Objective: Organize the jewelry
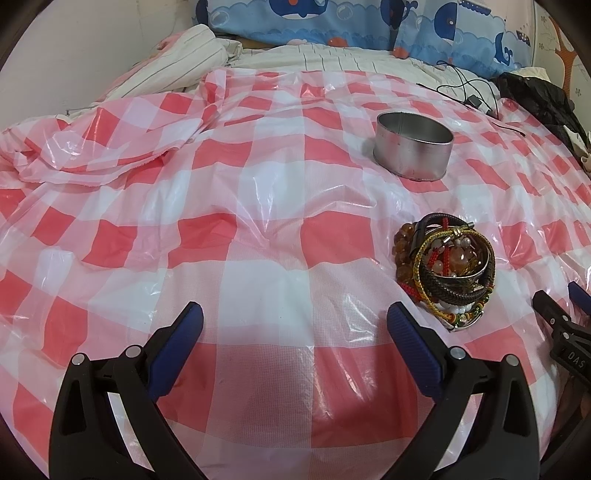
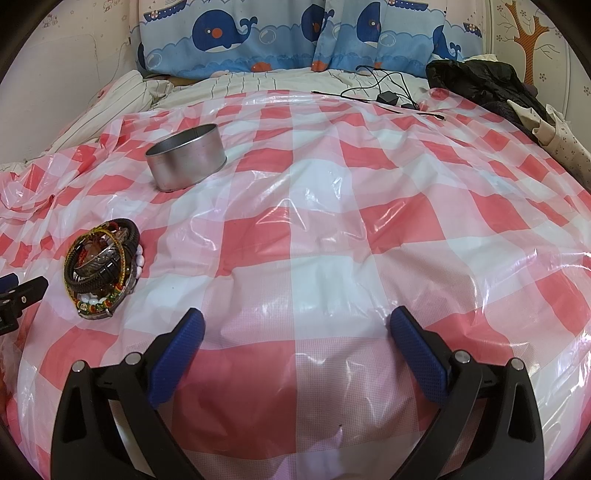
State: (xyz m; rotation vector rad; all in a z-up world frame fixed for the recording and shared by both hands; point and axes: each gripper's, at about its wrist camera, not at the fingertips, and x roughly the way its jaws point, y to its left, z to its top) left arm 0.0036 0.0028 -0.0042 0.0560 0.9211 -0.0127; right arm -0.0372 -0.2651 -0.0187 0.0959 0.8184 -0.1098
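A pile of bracelets, beaded, braided and metal, lies on the red-and-white checked plastic sheet; it also shows in the right wrist view at the left. A round empty metal tin stands upright beyond the pile, and shows in the right wrist view. My left gripper is open and empty, to the left of the pile and nearer than it. My right gripper is open and empty, to the right of the pile. Each gripper's tip shows at the other view's edge.
The sheet covers a bed. Whale-print pillows lie at the head. Black cables with a charger and dark clothing sit at the far right. Striped bedding is bunched at the far left.
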